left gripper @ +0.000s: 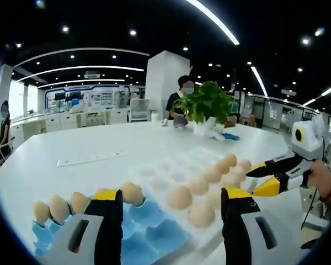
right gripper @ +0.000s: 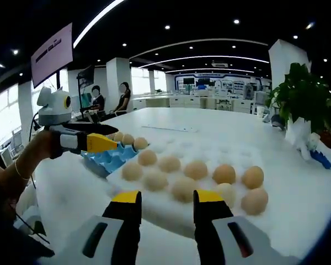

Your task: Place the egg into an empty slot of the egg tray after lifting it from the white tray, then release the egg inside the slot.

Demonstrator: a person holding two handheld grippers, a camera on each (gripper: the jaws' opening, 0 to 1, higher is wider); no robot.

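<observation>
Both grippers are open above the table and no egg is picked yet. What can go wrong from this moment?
1. The eggs in the white tray lie close together, so the open right gripper might bump a neighbour while closing on one.
2. The blue egg tray already holds a row of eggs along one edge; placing too near could knock them.
3. The left gripper hovers over the blue tray and may get in the way.
</observation>
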